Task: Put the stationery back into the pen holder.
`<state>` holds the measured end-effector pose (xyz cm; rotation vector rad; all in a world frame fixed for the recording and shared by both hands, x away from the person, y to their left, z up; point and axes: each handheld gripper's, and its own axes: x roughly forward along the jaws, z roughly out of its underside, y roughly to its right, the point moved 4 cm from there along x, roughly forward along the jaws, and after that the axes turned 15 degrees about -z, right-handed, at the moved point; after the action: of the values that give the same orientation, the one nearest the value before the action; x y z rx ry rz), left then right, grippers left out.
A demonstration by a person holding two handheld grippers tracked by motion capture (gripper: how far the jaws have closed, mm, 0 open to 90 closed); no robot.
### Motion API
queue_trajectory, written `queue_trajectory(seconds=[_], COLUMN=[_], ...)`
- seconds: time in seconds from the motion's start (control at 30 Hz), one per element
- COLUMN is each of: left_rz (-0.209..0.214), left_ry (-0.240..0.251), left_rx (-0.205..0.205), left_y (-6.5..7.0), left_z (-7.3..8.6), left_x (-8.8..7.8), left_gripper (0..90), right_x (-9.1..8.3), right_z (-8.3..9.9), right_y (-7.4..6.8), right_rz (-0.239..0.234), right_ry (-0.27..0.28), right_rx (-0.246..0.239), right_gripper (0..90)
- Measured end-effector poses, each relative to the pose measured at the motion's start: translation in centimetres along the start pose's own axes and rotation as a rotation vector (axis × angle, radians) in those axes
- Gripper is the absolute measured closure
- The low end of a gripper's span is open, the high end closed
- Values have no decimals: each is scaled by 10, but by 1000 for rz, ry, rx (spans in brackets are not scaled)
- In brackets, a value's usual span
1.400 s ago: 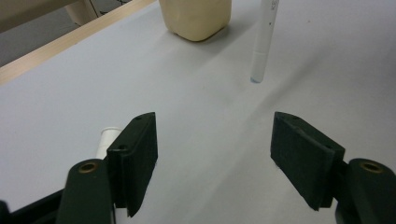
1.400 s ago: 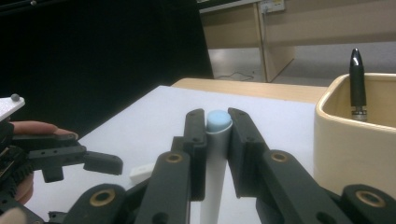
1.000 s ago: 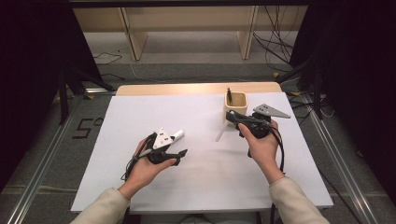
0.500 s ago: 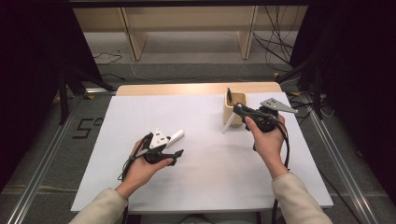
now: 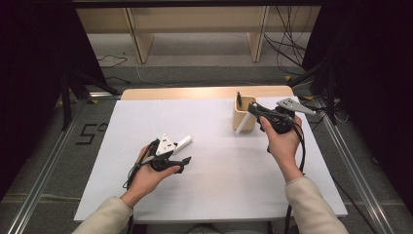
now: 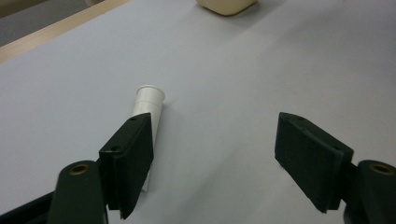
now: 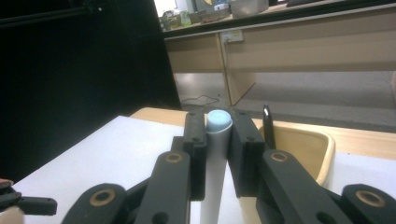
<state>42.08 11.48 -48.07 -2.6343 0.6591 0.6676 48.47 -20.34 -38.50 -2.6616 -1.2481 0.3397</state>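
pinching a white plastic tube (image 7: 215,154), your right gripper (image 7: 216,140) hovers by the beige holder (image 5: 243,118); left gripper (image 6: 215,154) has just been spreading (nothing held).

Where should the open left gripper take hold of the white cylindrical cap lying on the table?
Across the white cylindrical cap's plain barrel, below its flared rim. It lies flat on the white table, beside the left gripper's jaw rather than between the jaws, so probably shift sideways, come down from above and straddle it across its length.
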Motion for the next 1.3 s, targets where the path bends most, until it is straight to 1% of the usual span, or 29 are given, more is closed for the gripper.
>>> queue_trajectory(seconds=[0.37, 0.8, 1.0, 1.13, 1.3], left_rz=[-1, 1, 1, 0, -3], left_ry=[0, 1, 2, 3, 3], left_rx=[-2, -6, -7, -5, -7], left_y=[0, 1, 0, 0, 0], left_z=[0, 0, 0, 0, 0], left_x=[1, 1, 1, 1, 1], left_gripper=[282, 282, 282, 282, 282], right_x=[-2, -8, -8, -8, -9], right_z=[-9, -20, -26, -27, -29], right_y=[8, 15, 17, 18, 20], right_rz=[23, 40, 50, 52, 59], right_ry=[20, 58, 74, 78, 85], right_rx=[-3, -1, -9, -4, -11], right_gripper=[792, 792, 792, 792, 792])
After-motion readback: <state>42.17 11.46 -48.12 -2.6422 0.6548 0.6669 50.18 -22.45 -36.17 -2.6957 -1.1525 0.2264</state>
